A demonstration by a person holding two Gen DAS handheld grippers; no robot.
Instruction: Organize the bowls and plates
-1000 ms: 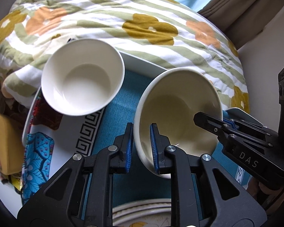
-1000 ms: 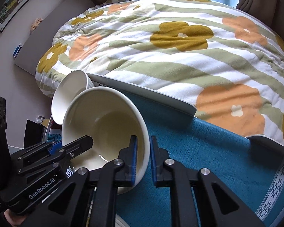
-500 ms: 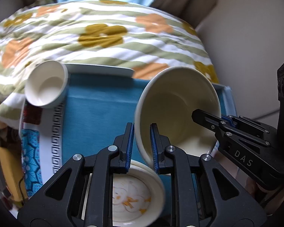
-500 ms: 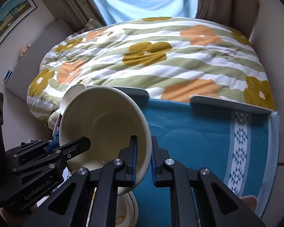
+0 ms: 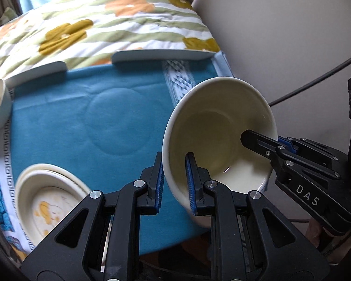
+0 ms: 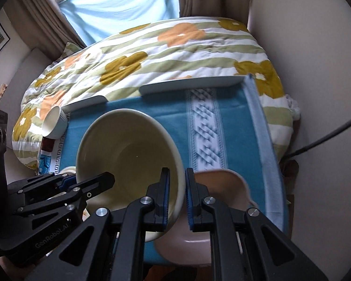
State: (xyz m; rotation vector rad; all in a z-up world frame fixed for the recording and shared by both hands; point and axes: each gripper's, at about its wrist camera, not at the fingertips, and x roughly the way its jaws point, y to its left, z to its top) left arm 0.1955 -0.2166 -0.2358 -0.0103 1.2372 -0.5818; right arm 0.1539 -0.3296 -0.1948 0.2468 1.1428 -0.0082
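Both grippers hold one large cream bowl [image 5: 220,135], lifted and tilted above the blue cloth. My left gripper [image 5: 174,183] is shut on its left rim. My right gripper [image 6: 177,197] is shut on the opposite rim of the bowl [image 6: 126,149]; it also shows in the left wrist view [image 5: 262,140]. A stack of cream plates [image 5: 46,201] with orange marks lies at lower left. A small white bowl [image 6: 52,123] stands at the cloth's far left edge. A pink dish [image 6: 222,187] sits under the right gripper.
The blue cloth [image 5: 93,121] covers a tray-like table [image 6: 194,83] with a raised white rim at the back. A flowered quilt [image 6: 152,53] lies behind. A wall [image 5: 280,35] and a black cable [image 5: 316,79] are to the right.
Both grippers carried the large bowl back and to the right, away from the small white bowl. The plate stack and the pink dish came into view.
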